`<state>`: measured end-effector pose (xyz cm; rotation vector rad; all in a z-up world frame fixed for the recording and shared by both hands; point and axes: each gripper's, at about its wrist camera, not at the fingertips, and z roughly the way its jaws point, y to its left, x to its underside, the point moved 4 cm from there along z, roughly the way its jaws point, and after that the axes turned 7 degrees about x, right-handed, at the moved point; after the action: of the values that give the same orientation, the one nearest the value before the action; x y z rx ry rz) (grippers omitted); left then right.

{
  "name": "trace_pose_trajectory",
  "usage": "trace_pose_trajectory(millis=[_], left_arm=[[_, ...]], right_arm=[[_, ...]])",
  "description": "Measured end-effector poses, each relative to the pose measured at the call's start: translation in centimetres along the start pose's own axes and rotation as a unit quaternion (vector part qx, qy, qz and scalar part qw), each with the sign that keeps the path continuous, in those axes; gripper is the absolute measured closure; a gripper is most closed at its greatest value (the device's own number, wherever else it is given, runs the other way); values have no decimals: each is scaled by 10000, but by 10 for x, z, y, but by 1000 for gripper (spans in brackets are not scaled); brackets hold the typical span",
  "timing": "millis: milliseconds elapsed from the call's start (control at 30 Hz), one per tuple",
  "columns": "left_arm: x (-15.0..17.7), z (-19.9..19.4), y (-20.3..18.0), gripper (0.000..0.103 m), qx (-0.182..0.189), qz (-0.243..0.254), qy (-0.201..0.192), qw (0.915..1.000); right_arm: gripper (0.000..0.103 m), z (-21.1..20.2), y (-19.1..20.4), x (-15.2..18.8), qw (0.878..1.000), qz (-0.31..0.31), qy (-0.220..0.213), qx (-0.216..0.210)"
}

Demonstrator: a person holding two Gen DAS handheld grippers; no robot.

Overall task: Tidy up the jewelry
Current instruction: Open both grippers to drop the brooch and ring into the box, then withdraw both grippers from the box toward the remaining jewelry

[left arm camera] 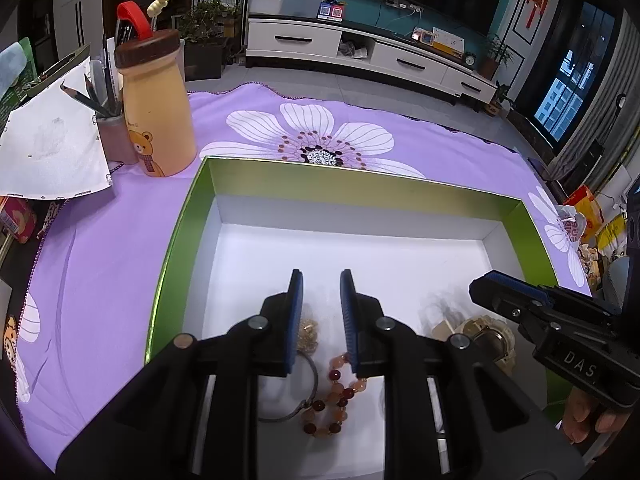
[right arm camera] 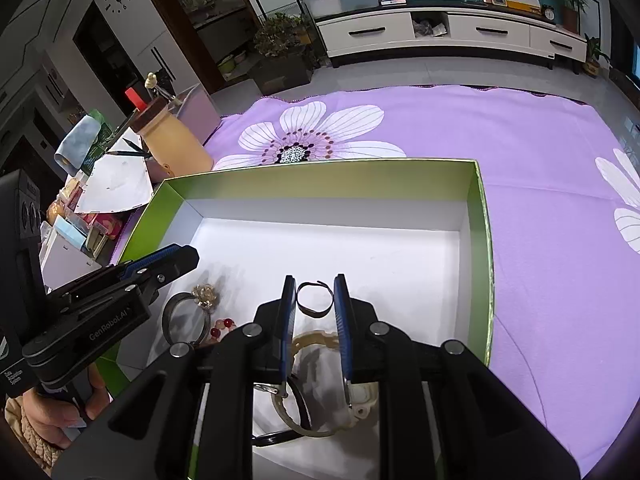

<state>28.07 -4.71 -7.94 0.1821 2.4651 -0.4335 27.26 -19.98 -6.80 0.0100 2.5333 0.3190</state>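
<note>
A green-walled box (left arm camera: 188, 216) with a white floor sits on the purple flowered cloth (left arm camera: 120, 264) that covers the surface. All the jewelry lies at the near end of the box; the far half of its floor is bare white.

The left tool (left arm camera: 322, 280) hangs over the near left part of the box, jaws parted with nothing between them. Below it lie a gold chain (left arm camera: 308, 334), a thin dark bangle (left arm camera: 310, 396) and a bead bracelet (left arm camera: 334, 400) of red and orange beads; the bracelet and bangle touch.

The right tool (right arm camera: 315, 284) is over the near middle of the box, its jaws apart. A small dark ring (right arm camera: 315, 300) shows between the blue pads (right arm camera: 289, 300); whether they pinch it or it lies on the floor below cannot be told. Under this tool rests a pale gold watch (right arm camera: 320, 412) with its strap curled, and a dark band (right arm camera: 276, 438) lies against it.

Outside the box, at its far left corner, stand an orange bottle (left arm camera: 156, 108) with a bear print and a brown cap, and just beside it a cup of pencils (left arm camera: 116, 136) and a white paper (left arm camera: 52, 148).
</note>
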Motion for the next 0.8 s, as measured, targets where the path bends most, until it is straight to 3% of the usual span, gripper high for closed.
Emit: trace_pose_trajectory(millis=[200, 267, 333, 500, 800], left_arm=[[-1, 0, 0, 85, 3, -5, 13, 10000], [-1, -1, 2, 77, 43, -66, 18, 10000], [0, -4, 3, 54, 30, -113, -11, 9999], [0, -23, 7, 40, 87, -238, -139, 9996], [27, -89, 19, 35, 48, -331, -541, 9980]], right_arm=[[83, 2, 0, 0, 10000, 7, 52, 6], [81, 1, 0, -1, 10000, 54, 42, -17], [77, -2, 0, -1, 10000, 91, -11, -16], [75, -15, -1, 4, 9997, 198, -80, -83], [72, -73, -7, 33, 9982, 249, -513, -178]])
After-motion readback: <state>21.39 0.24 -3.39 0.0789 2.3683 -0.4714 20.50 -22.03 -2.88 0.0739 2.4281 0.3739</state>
